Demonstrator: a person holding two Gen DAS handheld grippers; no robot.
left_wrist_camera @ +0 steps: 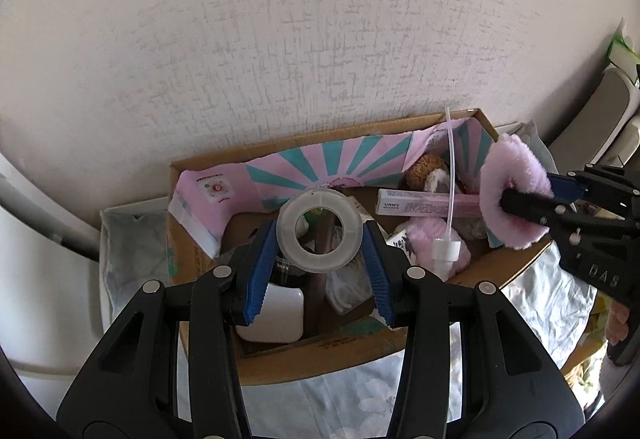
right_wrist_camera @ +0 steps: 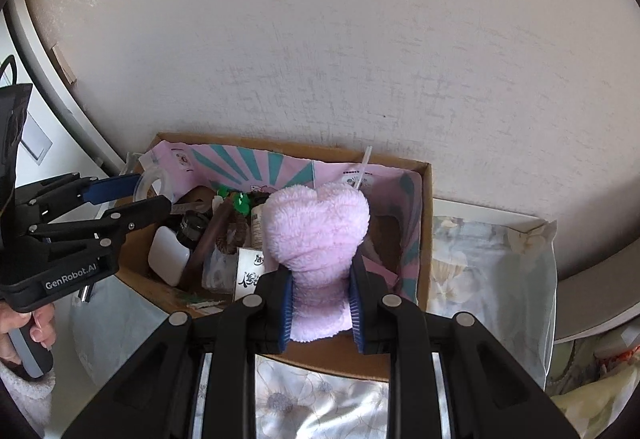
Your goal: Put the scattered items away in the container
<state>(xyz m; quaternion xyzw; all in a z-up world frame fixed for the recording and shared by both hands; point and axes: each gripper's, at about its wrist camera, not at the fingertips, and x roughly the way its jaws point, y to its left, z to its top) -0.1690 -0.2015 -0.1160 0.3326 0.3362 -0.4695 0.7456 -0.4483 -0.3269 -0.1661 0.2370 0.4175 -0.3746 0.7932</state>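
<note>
My left tool (left_wrist_camera: 320,239) grips a clear tape roll (left_wrist_camera: 319,229) above the cardboard box (left_wrist_camera: 320,359), hole facing the camera. My right tool (right_wrist_camera: 322,303) pinches a pink fluffy piece (right_wrist_camera: 318,235) over the same box, long axis along the fingers. Inside: white bottle (right_wrist_camera: 169,255), pink carton (left_wrist_camera: 424,203), pump straw (left_wrist_camera: 451,175) upright, dark jar (right_wrist_camera: 194,226), pink-teal paper lining (left_wrist_camera: 320,167).
</note>
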